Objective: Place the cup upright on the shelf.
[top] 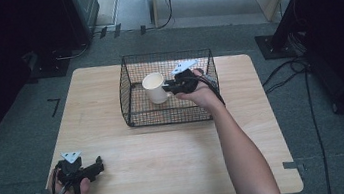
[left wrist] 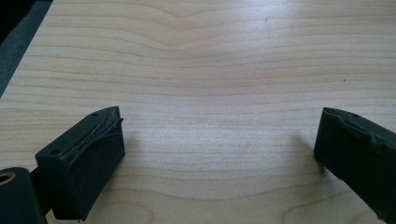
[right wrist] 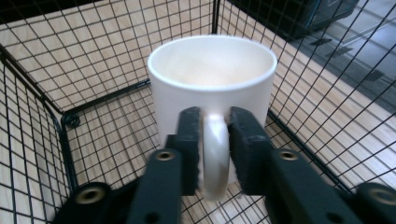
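Right gripper [right wrist: 215, 140]: jaws clamped on the handle of the white mug [right wrist: 212, 79], one pad each side of the loop. Mug upright, empty, inside the wire basket [top: 129, 77], near its middle. Can't tell whether its base touches the basket floor or hangs just above it. Judgement: grasp is done; what's left is either lifting the mug out of the basket or letting go to leave it there — direction can't be read here.

Left gripper [top: 85, 172]: jaws wide apart, holding nothing, resting on the table [top: 178, 161] well away from the basket, toward the person's side. Idle.
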`<action>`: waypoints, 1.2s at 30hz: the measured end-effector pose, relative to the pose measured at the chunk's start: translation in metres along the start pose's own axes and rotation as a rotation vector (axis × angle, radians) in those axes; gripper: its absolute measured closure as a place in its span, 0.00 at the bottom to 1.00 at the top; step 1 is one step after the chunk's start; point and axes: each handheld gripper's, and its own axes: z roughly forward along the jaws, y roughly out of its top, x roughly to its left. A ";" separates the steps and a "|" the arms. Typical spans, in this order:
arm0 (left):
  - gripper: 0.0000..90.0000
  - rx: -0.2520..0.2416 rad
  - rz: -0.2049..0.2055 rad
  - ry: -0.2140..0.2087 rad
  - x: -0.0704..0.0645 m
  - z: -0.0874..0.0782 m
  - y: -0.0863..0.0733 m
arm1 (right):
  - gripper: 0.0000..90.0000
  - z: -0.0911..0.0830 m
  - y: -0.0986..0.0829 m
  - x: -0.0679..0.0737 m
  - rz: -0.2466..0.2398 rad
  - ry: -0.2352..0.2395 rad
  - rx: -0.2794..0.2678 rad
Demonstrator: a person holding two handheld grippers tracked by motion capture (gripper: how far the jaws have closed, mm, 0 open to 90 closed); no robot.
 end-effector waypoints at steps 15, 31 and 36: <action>0.02 0.000 0.000 0.000 0.000 0.000 0.000 | 0.68 -0.009 -0.001 -0.004 0.048 -0.015 -0.051; 0.02 0.000 0.000 -0.001 0.000 0.000 0.000 | 0.63 -0.025 0.018 0.007 0.022 -0.024 -0.117; 0.02 0.000 0.000 0.000 0.000 0.000 0.000 | 0.63 -0.037 0.028 0.012 0.010 -0.020 -0.157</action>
